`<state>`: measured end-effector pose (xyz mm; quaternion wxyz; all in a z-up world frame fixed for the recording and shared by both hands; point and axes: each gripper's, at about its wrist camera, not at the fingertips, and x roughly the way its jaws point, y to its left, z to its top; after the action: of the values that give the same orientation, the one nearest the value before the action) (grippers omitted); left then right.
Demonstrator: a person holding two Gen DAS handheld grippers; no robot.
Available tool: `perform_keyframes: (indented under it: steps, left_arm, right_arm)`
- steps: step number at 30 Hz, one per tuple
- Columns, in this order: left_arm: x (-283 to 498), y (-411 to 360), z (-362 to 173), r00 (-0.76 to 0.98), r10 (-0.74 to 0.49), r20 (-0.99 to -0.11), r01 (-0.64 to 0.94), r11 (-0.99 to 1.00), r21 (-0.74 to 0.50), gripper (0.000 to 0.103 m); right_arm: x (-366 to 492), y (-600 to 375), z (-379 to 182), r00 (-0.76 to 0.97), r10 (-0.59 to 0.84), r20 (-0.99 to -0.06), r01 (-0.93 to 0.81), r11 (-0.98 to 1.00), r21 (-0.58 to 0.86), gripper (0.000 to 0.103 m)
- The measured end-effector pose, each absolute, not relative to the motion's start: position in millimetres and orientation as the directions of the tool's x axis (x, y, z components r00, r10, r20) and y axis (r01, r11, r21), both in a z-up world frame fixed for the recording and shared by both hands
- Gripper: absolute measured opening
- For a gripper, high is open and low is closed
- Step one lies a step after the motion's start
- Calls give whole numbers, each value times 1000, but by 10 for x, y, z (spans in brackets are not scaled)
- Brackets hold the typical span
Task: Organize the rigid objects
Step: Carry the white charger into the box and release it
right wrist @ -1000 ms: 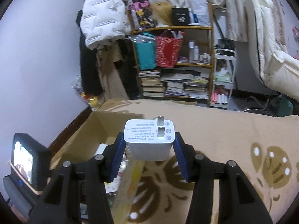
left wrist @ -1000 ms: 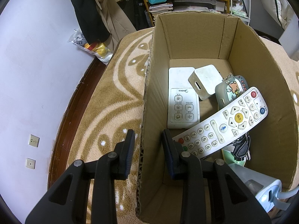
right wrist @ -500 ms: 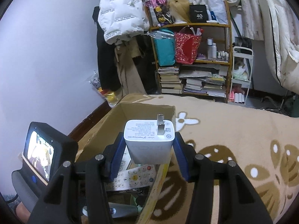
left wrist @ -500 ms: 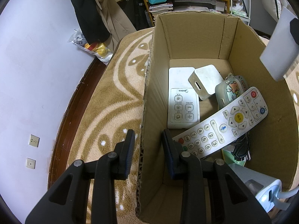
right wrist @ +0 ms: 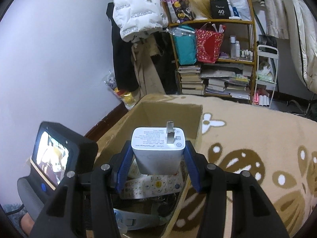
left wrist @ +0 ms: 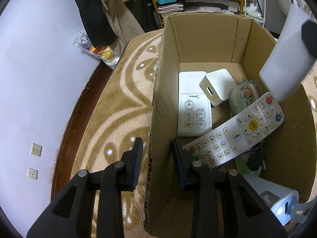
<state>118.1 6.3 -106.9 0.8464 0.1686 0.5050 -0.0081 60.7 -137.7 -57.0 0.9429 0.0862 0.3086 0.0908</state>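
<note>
My right gripper (right wrist: 158,158) is shut on a white plug charger (right wrist: 158,148), prongs forward, held above the open cardboard box (right wrist: 172,109). The charger also shows in the left wrist view (left wrist: 285,59) at the right, over the box's right wall. My left gripper (left wrist: 156,154) straddles the box's left wall (left wrist: 156,119), one finger outside and one inside, with a gap on each side. Inside the box lie a long white remote (left wrist: 233,134), a flat white Midea remote (left wrist: 193,105), a small white cube (left wrist: 218,87), a cartoon-printed case (left wrist: 243,97) and dark keys (left wrist: 255,156).
The box stands on a tan patterned blanket (left wrist: 118,107) near a lilac wall (left wrist: 39,79). A cluttered bookshelf (right wrist: 214,59) and hanging coats (right wrist: 138,19) stand behind. A pale blue device (left wrist: 281,204) sits at the box's near right corner. The left gripper's screen (right wrist: 51,158) is at my right gripper's left.
My right gripper has carried the charger leftward over the box; it now reaches further into the left wrist view. The left gripper has not moved.
</note>
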Motion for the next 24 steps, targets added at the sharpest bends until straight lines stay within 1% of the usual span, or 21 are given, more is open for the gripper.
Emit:
perform_keyframes:
  steps: [11,16,24]
  left_arm:
    - [1188,69,-1072,490,157,-857,184,943,278,30]
    - [1190,94,-1051,487,142,-862,182,948,259,30]
    - [1205,96,-1074,492,151,-858,182,945,270,30]
  right_arm:
    - [657,-1396,-782,751,213,-625,-89,971,224,55]
    - [657,-1406,-814,759,221,-613,-102,969,223,56]
    - [589,-1508,-773,773,207,-600,-72,968,242,57]
